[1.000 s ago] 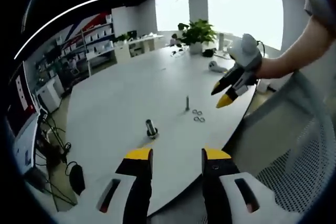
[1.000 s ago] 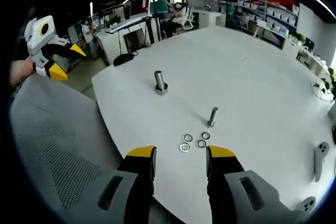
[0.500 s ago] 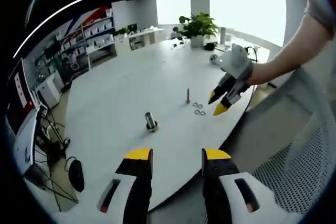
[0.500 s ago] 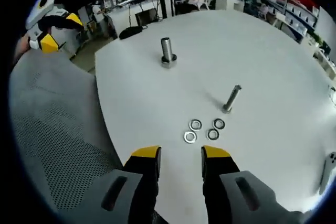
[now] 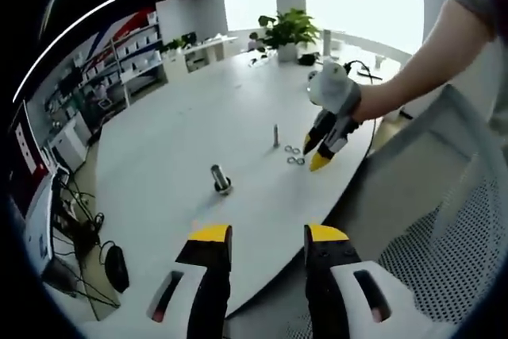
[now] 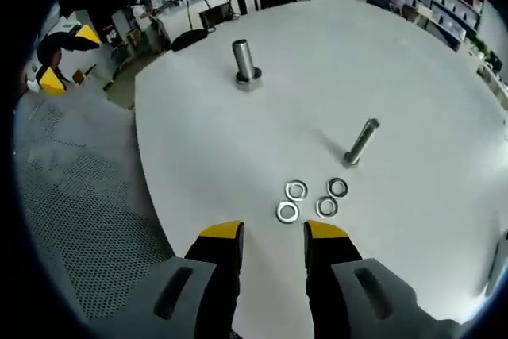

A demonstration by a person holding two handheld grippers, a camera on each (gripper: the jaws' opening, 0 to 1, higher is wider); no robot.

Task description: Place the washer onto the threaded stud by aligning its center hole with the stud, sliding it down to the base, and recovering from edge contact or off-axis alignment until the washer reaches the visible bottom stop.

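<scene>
**Right gripper above four washers near the table edge**

Four washers point(image 6: 311, 199) lie flat in a cluster close to the white table's point(image 6: 397, 77) near edge, just beside the thin threaded stud point(image 6: 359, 142). A thicker stud point(image 6: 244, 62) stands well apart. Right gripper point(image 6: 273, 234) released, empty, over the edge; left gripper point(image 5: 259, 235) likewise parted, empty

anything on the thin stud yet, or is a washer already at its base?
Nothing on the thin stud: its shaft is bare and its base shows no washer. All four washers lie flat on the table beside it, just ahead of the open right gripper.
</scene>
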